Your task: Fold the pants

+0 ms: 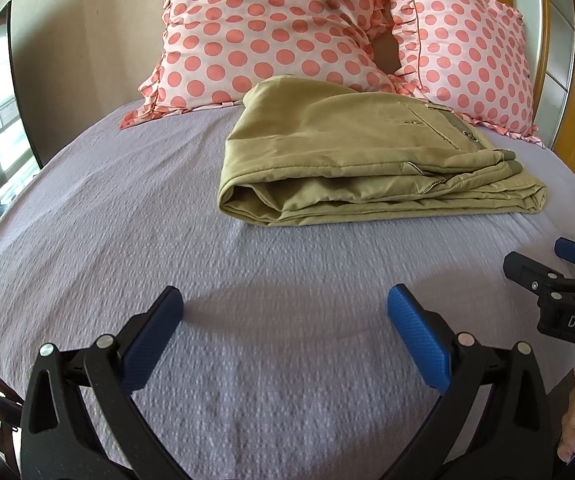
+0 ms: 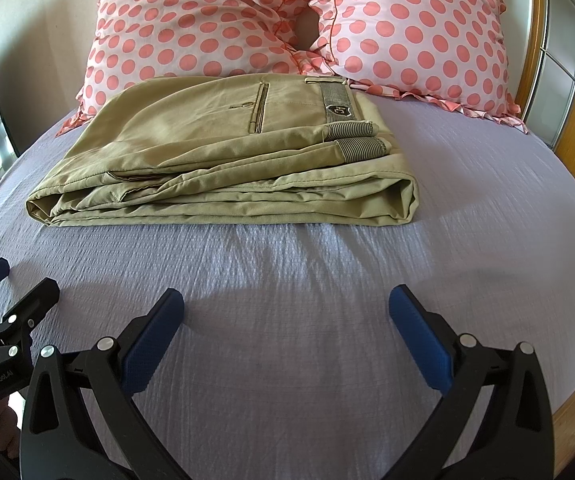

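1. Khaki pants (image 2: 223, 152) lie as a compact stacked bundle on the lilac bedspread (image 2: 287, 320), just in front of two pink polka-dot pillows (image 2: 215, 24); the far edge of the bundle seems to touch the left pillow.
2. Left gripper (image 1: 285, 320) has its jaws spread wide with nothing between them, over bare bedspread well short of the bundle.
3. Right gripper (image 2: 286, 320) is likewise spread and empty, beside the left one, apart from the cloth.
4. Judged from the layers, the folding looks essentially done; the step in hand is probably backing away or a last tidy.
5. To do it well, keep both sets of jaws clear of the near folded edge (image 2: 227, 216), so no blue pad (image 2: 419, 340) snags a layer and drags the stack open.
6. If any tidying is wanted, the striped waistband lining (image 2: 351, 130) peeks out on the right side; press it flat from above, don't pull sideways.
7. The loose, rounded fold at the right corner (image 2: 405, 200) may spring up; a light downward pat would settle it.
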### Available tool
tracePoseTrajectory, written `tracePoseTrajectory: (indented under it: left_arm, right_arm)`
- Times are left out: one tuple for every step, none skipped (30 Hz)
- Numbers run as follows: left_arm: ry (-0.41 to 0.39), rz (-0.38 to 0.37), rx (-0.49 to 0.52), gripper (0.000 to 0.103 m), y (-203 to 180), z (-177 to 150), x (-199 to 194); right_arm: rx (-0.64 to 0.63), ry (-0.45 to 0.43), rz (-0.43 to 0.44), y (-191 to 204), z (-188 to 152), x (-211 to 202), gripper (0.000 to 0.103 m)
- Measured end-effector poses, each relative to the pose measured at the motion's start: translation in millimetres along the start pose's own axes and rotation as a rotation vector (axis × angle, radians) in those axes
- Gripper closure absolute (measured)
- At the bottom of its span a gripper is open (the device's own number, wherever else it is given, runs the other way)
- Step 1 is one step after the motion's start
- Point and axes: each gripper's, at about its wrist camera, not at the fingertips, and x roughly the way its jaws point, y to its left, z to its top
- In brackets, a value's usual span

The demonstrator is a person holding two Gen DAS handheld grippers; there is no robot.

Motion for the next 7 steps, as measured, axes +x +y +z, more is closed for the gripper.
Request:
tracePoseTrajectory:
  left_arm:
    - [0.001,0.0,0.0,0.002,-0.1,0.0,0.0]
    - [0.002,0.0,-0.001,0.002,0.0,0.1,0.2]
    - [0.002,0.002,-0.002,0.002,0.0,0.1,0.3]
    - [0.001,0.002,-0.002,0.002,0.1,0.0,0.5]
    - [0.0,0.002,-0.002,0.002,0.1,0.0,0.3]
    - [-0.001,0.002,-0.002,0.002,0.1,-0.2,0.0]
    - [-0.001,0.002,-0.002,0.002,0.0,-0.1,0.0]
  right_arm:
    - [0.0,0.0,0.0,0.0,0.0,0.0,0.001]
    - [0.0,0.001,0.0,0.0,0.1,0.0,0.001]
    - [0.001,0.0,0.0,0.1,0.0,0.1,0.001]
    - [0.001,0.0,0.0,0.1,0.1,0.1,0.001]
    - [0.001,0.0,0.0,0.1,0.1,0.1,0.001]
    - [0.0,0.0,0.0,0.1,0.1,0.1,0.001]
    - [0.0,0.001,0.0,0.0,0.1,0.1,0.001]
